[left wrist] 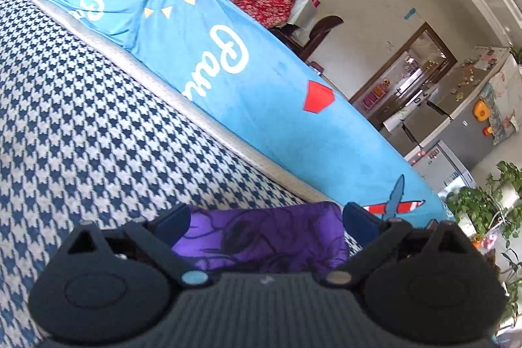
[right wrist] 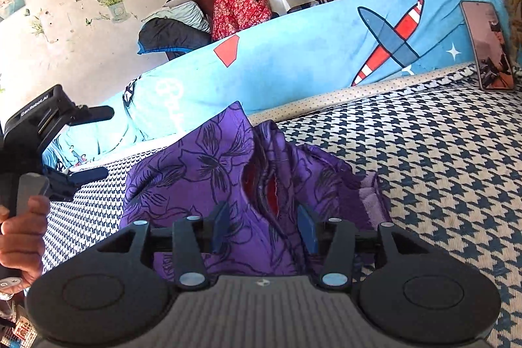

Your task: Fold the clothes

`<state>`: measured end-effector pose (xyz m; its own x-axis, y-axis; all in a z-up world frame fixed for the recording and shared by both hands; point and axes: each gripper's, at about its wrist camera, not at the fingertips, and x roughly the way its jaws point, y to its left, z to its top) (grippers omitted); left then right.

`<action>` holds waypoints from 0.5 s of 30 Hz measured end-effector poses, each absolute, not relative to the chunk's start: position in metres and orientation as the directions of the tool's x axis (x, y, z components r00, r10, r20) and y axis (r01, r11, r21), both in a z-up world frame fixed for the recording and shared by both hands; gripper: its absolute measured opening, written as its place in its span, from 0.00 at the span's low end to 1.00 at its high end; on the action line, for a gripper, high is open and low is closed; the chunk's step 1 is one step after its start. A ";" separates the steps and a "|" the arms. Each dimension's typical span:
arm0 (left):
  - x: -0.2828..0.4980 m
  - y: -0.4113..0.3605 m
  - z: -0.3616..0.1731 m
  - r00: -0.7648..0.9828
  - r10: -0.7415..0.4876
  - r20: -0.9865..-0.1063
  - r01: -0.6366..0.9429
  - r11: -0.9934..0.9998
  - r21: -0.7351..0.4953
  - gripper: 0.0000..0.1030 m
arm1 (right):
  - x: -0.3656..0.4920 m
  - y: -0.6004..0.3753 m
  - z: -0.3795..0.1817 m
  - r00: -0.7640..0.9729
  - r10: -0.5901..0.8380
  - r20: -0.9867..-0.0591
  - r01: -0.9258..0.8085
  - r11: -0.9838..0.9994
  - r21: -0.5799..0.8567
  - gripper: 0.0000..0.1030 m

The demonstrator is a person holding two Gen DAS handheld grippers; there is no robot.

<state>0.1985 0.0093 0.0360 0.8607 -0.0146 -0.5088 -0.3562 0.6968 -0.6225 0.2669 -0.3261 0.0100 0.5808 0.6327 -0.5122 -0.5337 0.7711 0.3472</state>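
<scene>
A purple garment with a dark flower print [right wrist: 208, 172] lies crumpled on the blue-and-white houndstooth cover [right wrist: 440, 158]; a red lining shows in its middle fold. My right gripper [right wrist: 264, 230] is open, its blue-padded jaws spread over the near part of the garment. My left gripper [left wrist: 266, 217] is open too, with an edge of the purple garment [left wrist: 261, 237] lying between and under its jaws. The left gripper also shows at the left of the right wrist view [right wrist: 94, 142], held in a hand, jaws apart, to the left of the garment.
A light blue blanket with a plane print [right wrist: 326, 54] covers the sofa back behind the seat. A phone [right wrist: 489, 48] leans against it at the right. Red floral cloth [right wrist: 238, 5] and dark bedding lie beyond. Plants [left wrist: 483, 204] stand at the right.
</scene>
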 end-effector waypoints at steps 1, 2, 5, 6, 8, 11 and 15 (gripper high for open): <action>0.197 0.015 0.032 0.856 -0.014 -0.516 -0.367 0.686 -0.628 0.97 | 0.269 -0.322 0.010 0.583 0.631 -0.512 -0.536 0.772 0.341 0.49; 0.195 0.020 0.028 0.852 -0.013 -0.523 -0.378 0.676 -0.633 0.97 | 0.273 -0.318 0.008 0.580 0.630 -0.516 -0.538 0.772 0.338 0.53; 0.190 0.035 0.017 0.838 -0.013 -0.545 -0.411 0.642 -0.647 0.97 | 0.284 -0.308 0.004 0.566 0.633 -0.529 -0.542 0.769 0.340 0.57; 0.189 0.041 0.013 0.834 -0.012 -0.552 -0.422 0.631 -0.651 0.97 | 0.287 -0.305 0.002 0.563 0.632 -0.533 -0.540 0.769 0.342 0.57; 0.185 0.051 0.006 0.824 -0.013 -0.566 -0.443 0.608 -0.659 0.97 | 0.294 -0.300 -0.002 0.558 0.626 -0.545 -0.534 0.773 0.342 0.58; 0.188 0.054 -0.007 0.823 -0.064 -0.565 -0.432 0.575 -0.695 0.97 | 0.303 -0.295 -0.009 0.544 0.622 -0.563 -0.524 0.776 0.351 0.59; 0.199 0.050 -0.023 0.803 -0.139 -0.579 -0.422 0.554 -0.717 0.97 | 0.314 -0.293 -0.019 0.513 0.633 -0.580 -0.499 0.769 0.399 0.59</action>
